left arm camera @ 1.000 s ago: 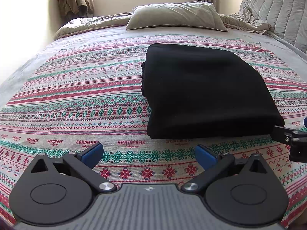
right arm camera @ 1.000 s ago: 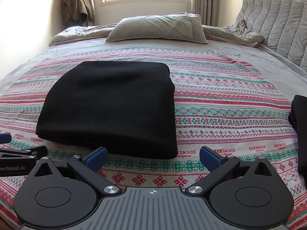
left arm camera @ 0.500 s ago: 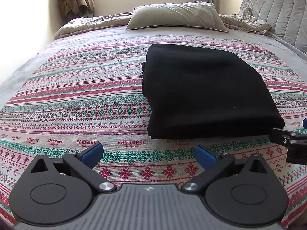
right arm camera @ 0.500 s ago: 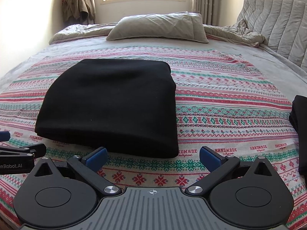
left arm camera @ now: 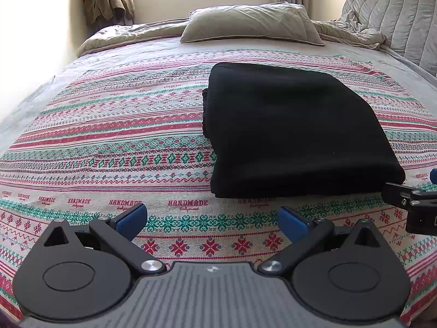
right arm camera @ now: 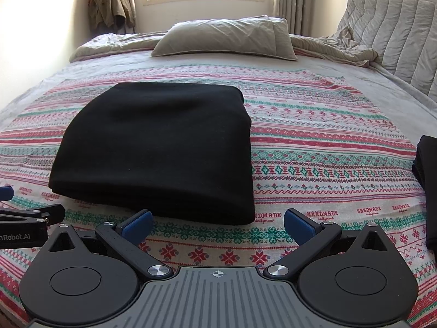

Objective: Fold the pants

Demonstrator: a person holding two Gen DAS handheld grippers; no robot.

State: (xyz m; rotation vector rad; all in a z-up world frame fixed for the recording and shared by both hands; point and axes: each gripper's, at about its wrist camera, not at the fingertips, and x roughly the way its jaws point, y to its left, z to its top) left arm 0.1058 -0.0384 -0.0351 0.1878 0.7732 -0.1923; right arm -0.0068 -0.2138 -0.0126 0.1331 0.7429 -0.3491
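The black pants (left arm camera: 295, 128) lie folded in a flat rectangle on the patterned bedspread (left arm camera: 109, 142); they also show in the right wrist view (right arm camera: 161, 147). My left gripper (left arm camera: 211, 217) is open and empty, just short of the stack's near edge. My right gripper (right arm camera: 217, 222) is open and empty, close to the stack's near right corner. Each gripper shows at the edge of the other's view: the right one (left arm camera: 409, 199), the left one (right arm camera: 30, 218).
A grey pillow (right arm camera: 226, 38) and rumpled duvet (right arm camera: 349, 46) lie at the bed's far end. A padded headboard (right arm camera: 396, 24) stands at the right. Another black garment (right arm camera: 428, 186) lies at the right edge. A jacket (right arm camera: 112, 2) hangs beside the window.
Both grippers have drifted slightly; the right one has edged a little closer to the stack. The pants have not moved and both grippers stay open.
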